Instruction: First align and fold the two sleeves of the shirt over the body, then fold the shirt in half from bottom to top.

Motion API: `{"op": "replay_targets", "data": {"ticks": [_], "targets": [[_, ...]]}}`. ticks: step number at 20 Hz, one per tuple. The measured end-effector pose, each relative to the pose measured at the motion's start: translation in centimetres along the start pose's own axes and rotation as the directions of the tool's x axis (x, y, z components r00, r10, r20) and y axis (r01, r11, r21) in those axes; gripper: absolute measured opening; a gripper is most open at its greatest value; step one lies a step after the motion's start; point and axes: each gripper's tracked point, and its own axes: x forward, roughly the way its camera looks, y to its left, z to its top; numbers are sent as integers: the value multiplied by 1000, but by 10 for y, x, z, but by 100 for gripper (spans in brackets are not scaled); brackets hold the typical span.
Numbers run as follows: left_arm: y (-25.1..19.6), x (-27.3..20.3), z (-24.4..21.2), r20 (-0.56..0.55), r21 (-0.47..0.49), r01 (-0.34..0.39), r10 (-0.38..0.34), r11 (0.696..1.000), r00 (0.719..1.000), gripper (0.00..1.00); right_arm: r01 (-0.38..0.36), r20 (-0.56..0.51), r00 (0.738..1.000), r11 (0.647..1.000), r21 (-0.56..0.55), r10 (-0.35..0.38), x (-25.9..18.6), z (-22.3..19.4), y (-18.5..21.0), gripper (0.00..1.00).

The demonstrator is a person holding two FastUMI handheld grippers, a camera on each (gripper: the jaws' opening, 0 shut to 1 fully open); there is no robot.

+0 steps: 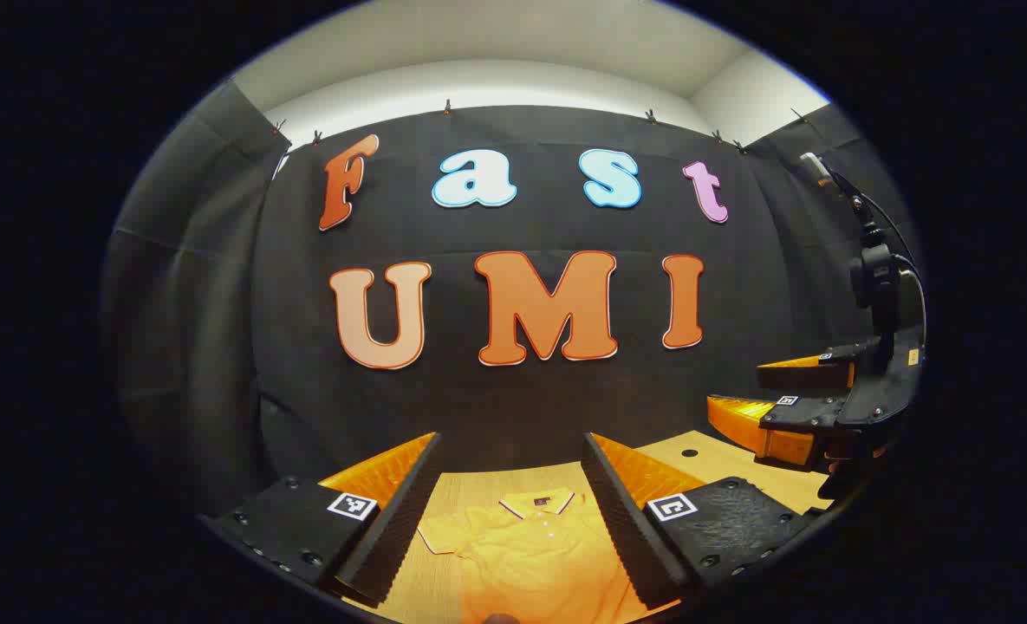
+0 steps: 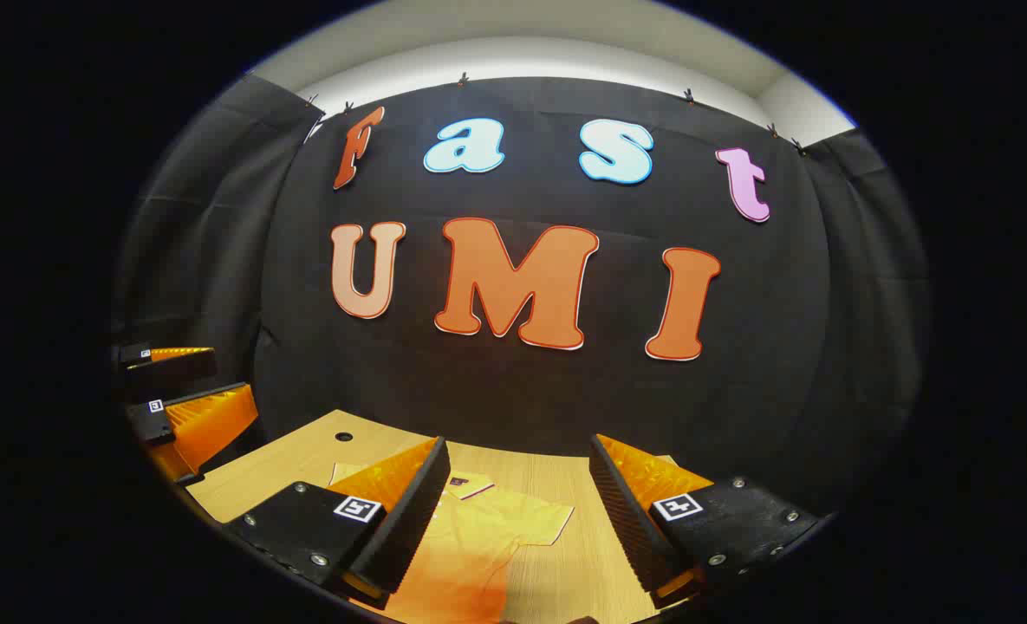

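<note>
In the left gripper view, the left tongs [image 1: 513, 511] hang above the surface [image 1: 478, 485] with the two fingers spread wide apart and nothing between them. The shirt [image 1: 535, 550] lies flat on the surface, below the tongs, and shows in the gap between the fingers. It is yellow, with a collar [image 1: 537, 503] that has a dark and light edge and points toward the far wall. One short sleeve [image 1: 444, 533] sticks out to the side. The surface is light wood with a small round hole [image 1: 689, 452] in it. The right tongs [image 1: 803, 403] are off to the right, also spread open, with a cable [image 1: 899, 251] going up behind them. Black cloth [image 1: 218, 303] makes the wall, and a white wall [image 1: 513, 52] shows above it.

In the right gripper view, the right tongs [image 2: 517, 511] are spread wide too, holding nothing. The shirt [image 2: 470, 542] lies under them, reaching toward the left finger. A sleeve [image 2: 539, 524] sticks out to the right. The near part looks darker, maybe from shadow. The left tongs [image 2: 179, 390] are far left, spread open. The wood surface [image 2: 305, 459] has the same hole [image 2: 343, 436].
</note>
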Motion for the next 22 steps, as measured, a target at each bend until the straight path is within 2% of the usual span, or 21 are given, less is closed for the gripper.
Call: {"op": "replay_targets", "data": {"ticks": [2, 4, 7, 13, 17, 22], "targets": [[6, 0, -3, -13, -12, -8, 8, 1000, 1000, 97, 3, -1, 1000, 1000, -13, -3, 1, -3, 1, 98], [-9, -4, -6, -16, -27, 39, -39, 999, 999, 98, 2, -10, 1000, 1000, -2, -2, 2, -7, 3, 98], [-4, -7, -2, 3, 18, 22, -22, 1000, 1000, 98, 13, -24, 1000, 1000, -3, -13, 2, -15, 2, 98], [6, -8, -2, 9, 4, 26, -26, 1000, 1000, 100, 0, 17, 1000, 1000, -3, 0, 3, -3, 13, 98], [17, -14, -2, 24, -5, 21, -21, 1000, 999, 98, 2, -16, 1000, 1000, 6, -2, 6, -15, 18, 98], [31, -27, -12, 22, -7, 27, -27, 1000, 999, 100, 44, -77, 996, 999, 3, -44, 16, -36, 14, 98]]}}
